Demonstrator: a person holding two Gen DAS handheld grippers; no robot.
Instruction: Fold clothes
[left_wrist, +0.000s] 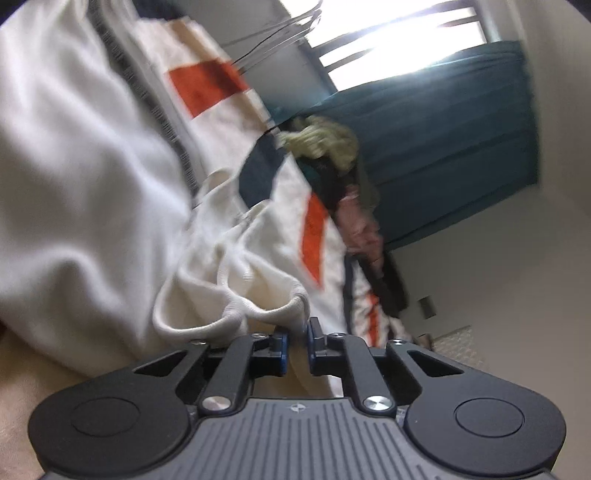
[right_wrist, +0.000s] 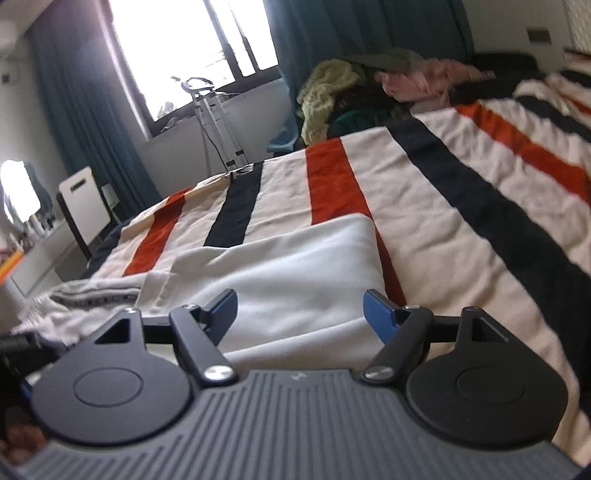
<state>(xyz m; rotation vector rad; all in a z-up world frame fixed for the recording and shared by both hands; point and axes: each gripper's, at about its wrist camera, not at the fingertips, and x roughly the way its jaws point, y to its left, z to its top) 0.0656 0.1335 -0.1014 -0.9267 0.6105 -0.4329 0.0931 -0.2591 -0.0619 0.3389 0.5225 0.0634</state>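
Progress: white garment (right_wrist: 295, 273) lies partly folded on the striped bed (right_wrist: 461, 192); judged mid-fold, hem edge yet to be laid down.
Left tongs (left_wrist: 295, 334): pinched shut on the garment's ribbed hem (left_wrist: 236, 314), cloth lifted.
Right tongs (right_wrist: 300, 312): spread wide, holding nothing, just above the garment.
Left to do: heap of clothes (right_wrist: 369, 88) at far end of bed, unfolded.
Containers: none in view.

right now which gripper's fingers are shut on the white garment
The left gripper: its fingers pinch a hemmed edge of the white garment. The right gripper is open, its fingers spread wide above the cloth, holding nothing.
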